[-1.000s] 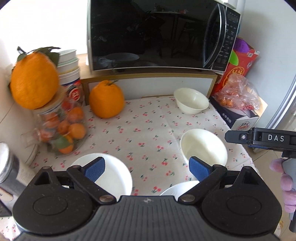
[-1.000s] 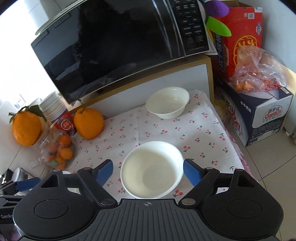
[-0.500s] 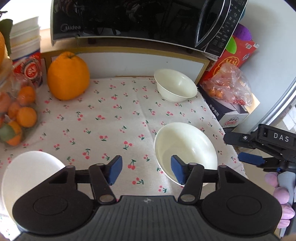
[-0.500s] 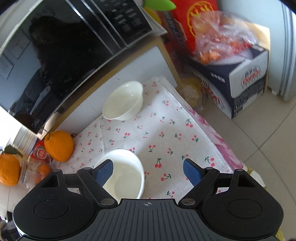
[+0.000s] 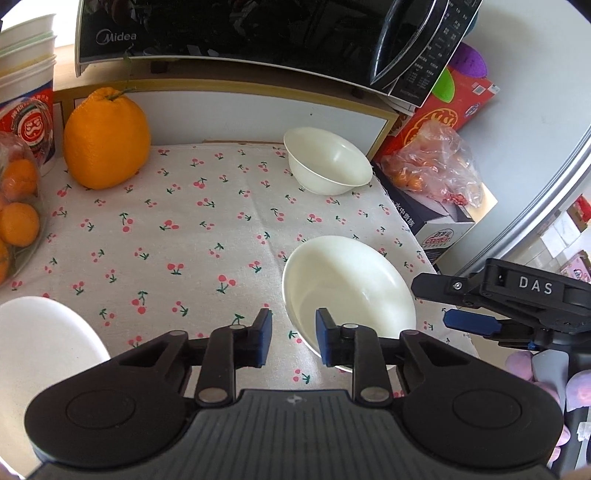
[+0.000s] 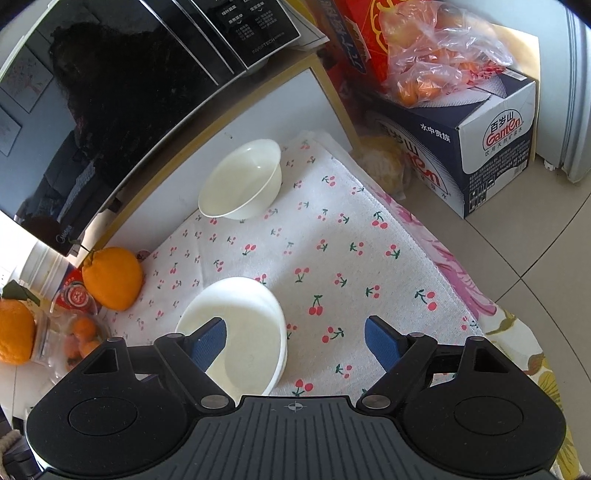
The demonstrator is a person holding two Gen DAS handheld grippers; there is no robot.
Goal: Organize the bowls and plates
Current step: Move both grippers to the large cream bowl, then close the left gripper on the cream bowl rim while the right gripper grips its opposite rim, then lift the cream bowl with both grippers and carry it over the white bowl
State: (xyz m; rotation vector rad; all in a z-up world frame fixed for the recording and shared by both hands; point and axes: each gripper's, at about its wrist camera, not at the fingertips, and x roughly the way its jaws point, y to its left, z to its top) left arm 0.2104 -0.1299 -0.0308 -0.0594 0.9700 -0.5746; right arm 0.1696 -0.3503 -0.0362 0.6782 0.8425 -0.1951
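The left tool (image 5: 291, 341) straddles the near rim of the near bowl (image 5: 351, 291) with its pads narrowed but a gap remaining, apparently ready to pinch and lift it. The right tool (image 6: 295, 341) hangs wide and empty. The far bowl (image 5: 328, 162) sits by the microwave (image 5: 258, 29), seemingly the stacking spot.

The middle of the cloth-covered table (image 5: 177, 236) is open. A bowl (image 5: 328, 162) occupies the back right corner, a second bowl (image 5: 347, 288) the front right edge, a plate (image 5: 40, 343) the front left edge. An orange (image 5: 105, 138) blocks the back left; the microwave (image 5: 229, 29) overhangs the back edge.
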